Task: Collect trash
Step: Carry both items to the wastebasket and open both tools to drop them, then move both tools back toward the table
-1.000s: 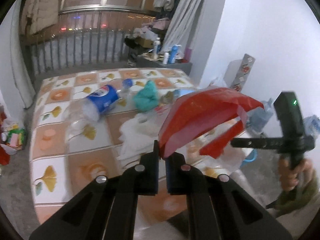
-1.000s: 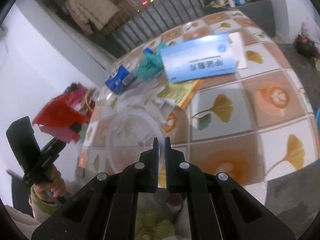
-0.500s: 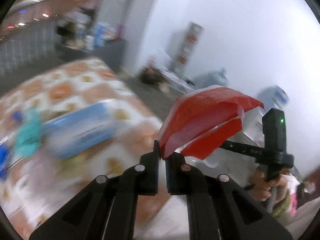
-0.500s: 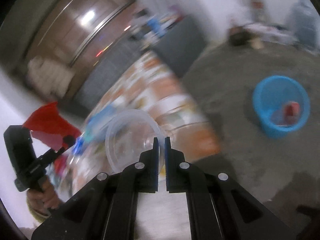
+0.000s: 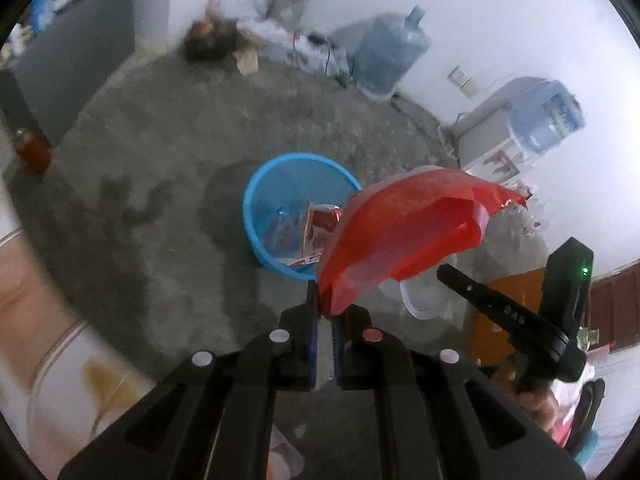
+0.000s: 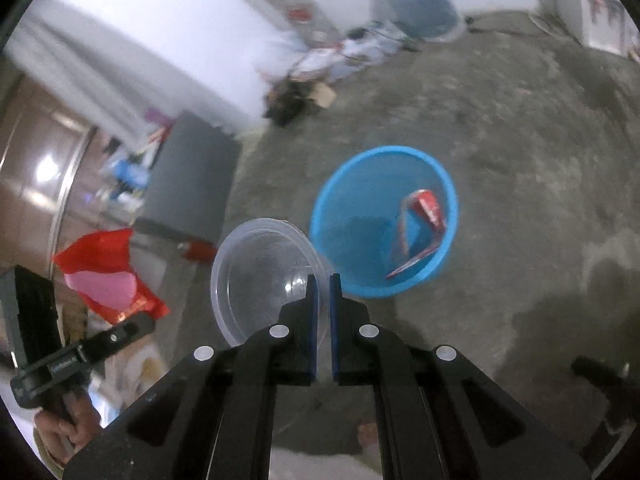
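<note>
Carrying step, near its end: left hand-held gripper (image 5: 326,314) pinching a red plastic bag (image 5: 404,232) by its edge, right hand-held gripper (image 6: 323,292) pressed onto the rim of a clear plastic container (image 6: 266,276). Both loads held above the concrete floor (image 6: 520,160), just short of the blue bin (image 6: 384,220), already holding red wrappers. Next, by judgement: bring each load over the bin mouth, then spread the jaws. Plenty of bare floor around the bin; water jugs (image 5: 390,54) well apart by the wall. Bag likely to drift; drop low
</note>
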